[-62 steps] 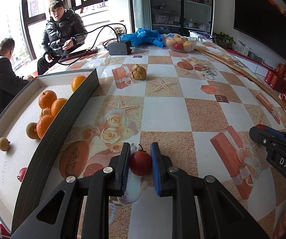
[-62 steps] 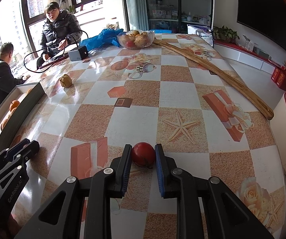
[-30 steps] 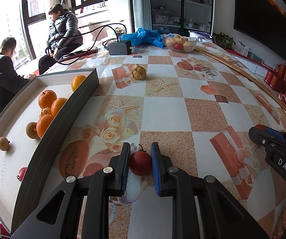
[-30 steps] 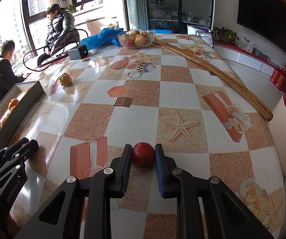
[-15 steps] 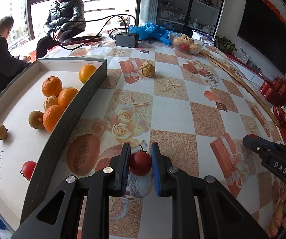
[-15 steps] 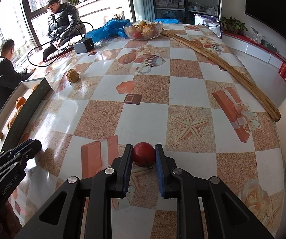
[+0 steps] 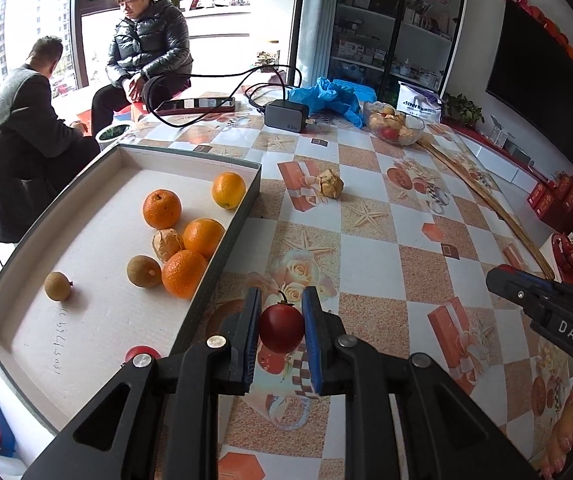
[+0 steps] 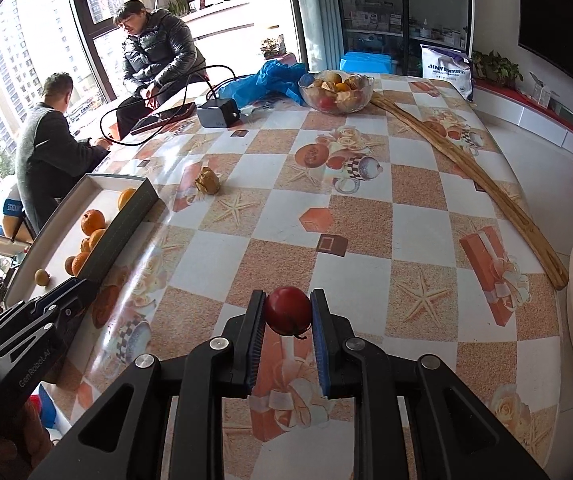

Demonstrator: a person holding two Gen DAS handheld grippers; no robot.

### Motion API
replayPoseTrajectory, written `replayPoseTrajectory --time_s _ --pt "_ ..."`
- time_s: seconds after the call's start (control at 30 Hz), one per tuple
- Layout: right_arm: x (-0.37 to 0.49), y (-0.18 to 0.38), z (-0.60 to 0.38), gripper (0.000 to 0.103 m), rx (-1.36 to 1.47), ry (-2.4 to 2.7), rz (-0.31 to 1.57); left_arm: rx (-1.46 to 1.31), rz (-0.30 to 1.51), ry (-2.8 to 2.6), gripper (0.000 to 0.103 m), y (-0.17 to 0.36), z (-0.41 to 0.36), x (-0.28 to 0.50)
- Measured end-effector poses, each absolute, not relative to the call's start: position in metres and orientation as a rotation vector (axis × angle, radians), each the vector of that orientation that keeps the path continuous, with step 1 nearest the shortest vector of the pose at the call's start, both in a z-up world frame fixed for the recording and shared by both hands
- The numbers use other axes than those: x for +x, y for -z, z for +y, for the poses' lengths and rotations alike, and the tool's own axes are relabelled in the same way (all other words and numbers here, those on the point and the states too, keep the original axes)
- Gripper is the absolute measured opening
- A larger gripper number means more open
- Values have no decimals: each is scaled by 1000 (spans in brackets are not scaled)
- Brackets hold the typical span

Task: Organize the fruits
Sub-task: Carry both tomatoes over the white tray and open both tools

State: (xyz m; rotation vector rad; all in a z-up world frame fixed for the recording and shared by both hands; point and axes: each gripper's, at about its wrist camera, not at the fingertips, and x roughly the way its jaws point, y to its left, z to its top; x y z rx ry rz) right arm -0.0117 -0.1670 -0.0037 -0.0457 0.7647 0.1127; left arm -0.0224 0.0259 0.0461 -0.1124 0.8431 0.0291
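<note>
both grippers are carrying at once. the left gripper (image 7: 281, 334) has its fingers pinched on a small red fruit (image 7: 281, 329), and the right gripper (image 8: 288, 318) has its fingers pinched on a second red fruit (image 8: 288, 310). the landmark here is the white-lined tray (image 7: 222, 256) on the patterned table (image 7: 370, 248).

the step in hand looks like carrying each fruit across to that tray. to do it well, the left fruit, which hangs just outside the tray's dark near wall, needs enough height to pass over that wall before it goes down onto the lining. the right fruit is well away from the tray, on the far side of the left gripper, so it probably makes sense to let the left one go in first and keep the two tools from crossing. i'd set each fruit down on a bare part of the lining, apart from the cluster of oranges (image 7: 184, 273), since a round fruit will likely roll if dropped.

both fruits are smooth, glossy and deep red, and round. the left one shows a thin dark stem curling up from its top; the right one has its stem hanging below. another red fruit (image 7: 141, 351) already lies in the tray's near corner, half hidden behind the left gripper. two small brown fruits (image 7: 143, 271) lie near the oranges.
</note>
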Motion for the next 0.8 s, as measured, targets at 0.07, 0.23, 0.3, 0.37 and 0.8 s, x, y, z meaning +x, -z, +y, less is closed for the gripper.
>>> replayPoseTrajectory --time_s 0.07,0.23,0.3,0.37,0.8 --pt "-6 0 -155 23 -34 -157 783 -115 842 -40 23 -52 36 -24" --pt "22 -7 -103 23 3 -328 858 -130 852 -131 23 -66 87 -23" --pt "35 -6 -73 23 -7 -393 894 -141 877 -182 23 -64 113 -20" --pt "49 -2 -42 23 -20 -450 934 -143 923 -238 23 -56 137 -15" --pt "99 20 62 90 -145 -578 1083 -186 1015 -291 84 -26 181 -5"
